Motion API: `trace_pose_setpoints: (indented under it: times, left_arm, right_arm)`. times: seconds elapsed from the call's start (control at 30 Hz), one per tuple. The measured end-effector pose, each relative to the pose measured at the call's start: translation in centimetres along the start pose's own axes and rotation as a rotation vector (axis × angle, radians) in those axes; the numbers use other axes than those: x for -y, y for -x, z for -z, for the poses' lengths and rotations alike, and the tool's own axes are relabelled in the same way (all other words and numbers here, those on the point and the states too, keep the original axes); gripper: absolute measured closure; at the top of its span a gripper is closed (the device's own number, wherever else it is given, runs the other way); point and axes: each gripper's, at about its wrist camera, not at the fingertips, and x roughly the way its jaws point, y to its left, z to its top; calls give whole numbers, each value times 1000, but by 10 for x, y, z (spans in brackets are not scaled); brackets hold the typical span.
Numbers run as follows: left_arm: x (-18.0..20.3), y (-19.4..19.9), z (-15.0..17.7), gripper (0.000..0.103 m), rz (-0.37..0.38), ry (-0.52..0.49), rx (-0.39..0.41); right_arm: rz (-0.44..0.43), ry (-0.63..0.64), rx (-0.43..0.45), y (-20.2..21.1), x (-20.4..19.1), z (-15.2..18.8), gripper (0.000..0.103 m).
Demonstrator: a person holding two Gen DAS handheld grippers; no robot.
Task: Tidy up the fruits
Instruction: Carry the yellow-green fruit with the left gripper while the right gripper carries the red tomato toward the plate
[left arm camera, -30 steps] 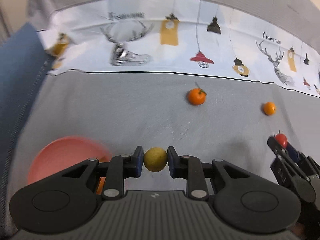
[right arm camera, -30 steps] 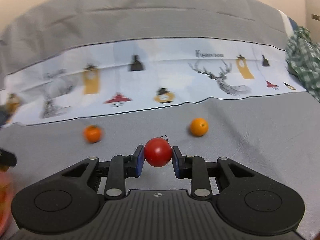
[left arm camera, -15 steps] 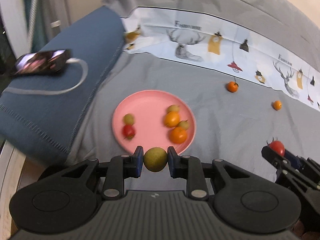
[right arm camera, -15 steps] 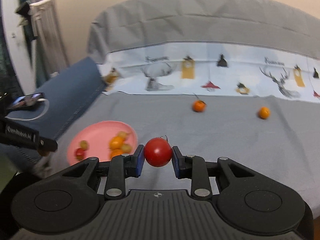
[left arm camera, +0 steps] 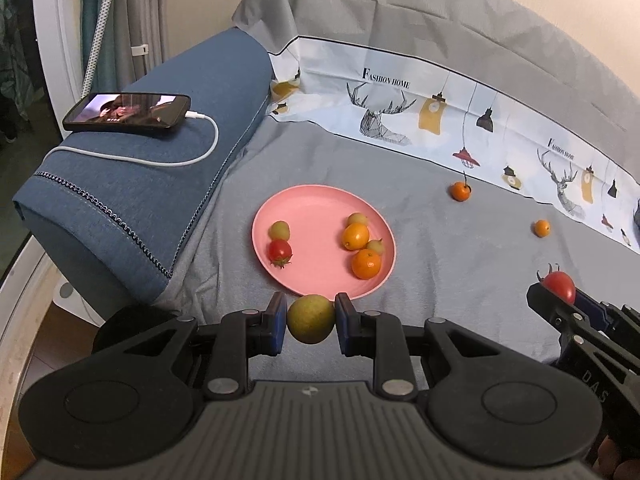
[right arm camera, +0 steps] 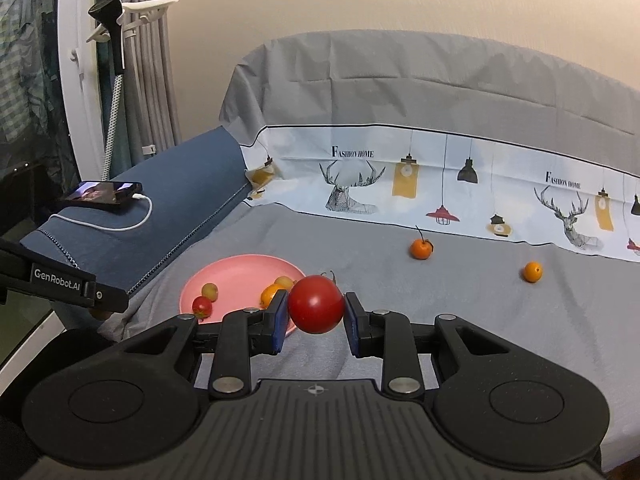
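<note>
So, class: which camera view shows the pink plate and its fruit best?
The left wrist view: it looks down on the pink plate, so its whole rim and six fruits show. In the right wrist view the plate lies flatter, partly hidden behind the right gripper and its red tomato.

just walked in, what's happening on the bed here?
A person is gathering fruit onto the pink plate. The left claw grips a green fruit near the plate's front rim; the right claw grips a red tomato. Two oranges lie loose on the grey sheet.
</note>
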Motion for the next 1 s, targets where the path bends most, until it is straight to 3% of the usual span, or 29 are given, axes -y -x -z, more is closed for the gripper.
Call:
trace_pose_setpoints:
  times: [1.0]
  left_arm:
    - [-2,5,-1,75,1,12,11]
  right_arm:
    - [4,8,8,3,-3,2,73]
